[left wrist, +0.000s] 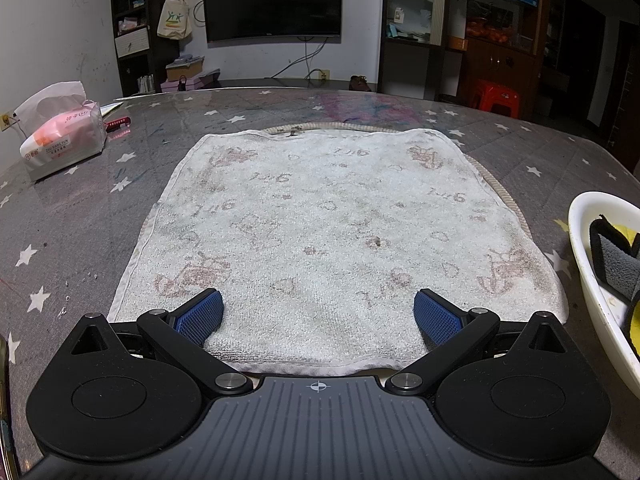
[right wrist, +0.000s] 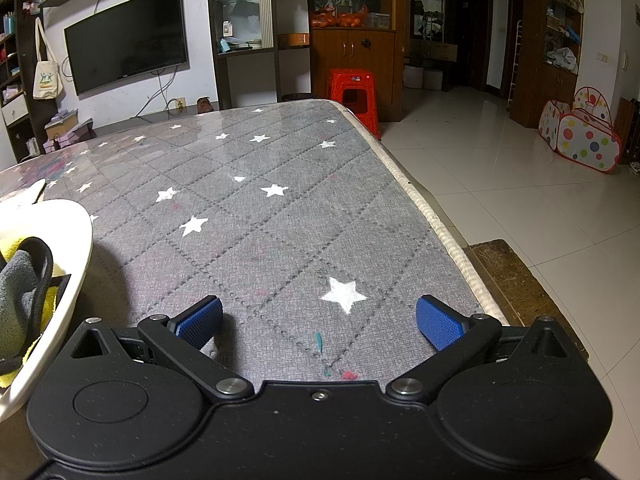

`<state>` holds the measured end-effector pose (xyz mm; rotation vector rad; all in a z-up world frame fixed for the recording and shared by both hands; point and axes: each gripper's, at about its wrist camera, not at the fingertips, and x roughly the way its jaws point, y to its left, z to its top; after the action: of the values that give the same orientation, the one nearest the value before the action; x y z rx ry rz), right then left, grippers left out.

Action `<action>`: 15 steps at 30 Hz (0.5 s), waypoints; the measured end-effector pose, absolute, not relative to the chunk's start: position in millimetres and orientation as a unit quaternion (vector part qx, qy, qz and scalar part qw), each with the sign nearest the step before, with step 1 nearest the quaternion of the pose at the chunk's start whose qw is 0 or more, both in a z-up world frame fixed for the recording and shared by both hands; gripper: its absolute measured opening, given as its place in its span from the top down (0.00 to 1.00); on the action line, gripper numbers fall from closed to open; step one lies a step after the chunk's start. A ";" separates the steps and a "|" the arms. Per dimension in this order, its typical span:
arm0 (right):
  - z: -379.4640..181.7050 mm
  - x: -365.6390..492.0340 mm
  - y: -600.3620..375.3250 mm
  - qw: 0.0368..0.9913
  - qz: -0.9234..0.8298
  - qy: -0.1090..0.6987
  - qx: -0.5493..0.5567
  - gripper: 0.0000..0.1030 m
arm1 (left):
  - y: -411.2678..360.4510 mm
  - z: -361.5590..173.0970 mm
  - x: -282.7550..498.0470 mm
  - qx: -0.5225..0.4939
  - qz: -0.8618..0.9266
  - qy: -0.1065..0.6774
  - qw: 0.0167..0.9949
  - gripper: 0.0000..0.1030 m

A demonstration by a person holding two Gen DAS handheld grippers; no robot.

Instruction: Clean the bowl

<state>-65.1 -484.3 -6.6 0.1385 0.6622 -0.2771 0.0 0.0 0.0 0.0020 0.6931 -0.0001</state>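
The left gripper (left wrist: 319, 312) hangs with jaws wide apart over a stained white towel (left wrist: 328, 232), the right gripper (right wrist: 319, 316) equally spread above the surface (right wrist: 280, 220) beside the white bowl (right wrist: 78, 240)

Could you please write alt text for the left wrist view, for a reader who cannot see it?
The open left gripper hovers over the near edge of a stained white towel spread flat on a grey star-patterned table. At the right edge sits a white bowl holding a grey and yellow cloth; a tissue pack lies far left.
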 end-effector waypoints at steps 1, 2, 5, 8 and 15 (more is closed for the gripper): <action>-6.6 -65.1 -484.4 0.934 -0.136 0.324 0.068 0.00 | 0.0 0.0 0.0 0.001 0.000 0.340 0.941 0.00; -6.6 -65.1 -484.4 0.934 -0.136 0.324 0.068 0.00 | 0.0 0.0 0.0 0.001 0.000 0.340 0.941 0.00; -6.7 -65.0 -484.4 0.934 -0.136 0.324 0.068 0.00 | 0.0 0.0 0.0 0.001 0.000 0.340 0.940 0.00; -7.0 -65.0 -484.5 0.934 -0.136 0.324 0.067 0.00 | 0.0 0.0 0.0 0.001 0.000 0.340 0.941 0.00; -2.8 -65.5 -479.3 0.933 -0.136 0.325 0.066 0.00 | 0.2 -0.1 0.1 0.001 0.000 0.340 0.941 0.00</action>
<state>-65.5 -479.3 -2.8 0.1345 0.6652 -0.2787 0.1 0.2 -0.1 0.0019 0.6930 -0.0001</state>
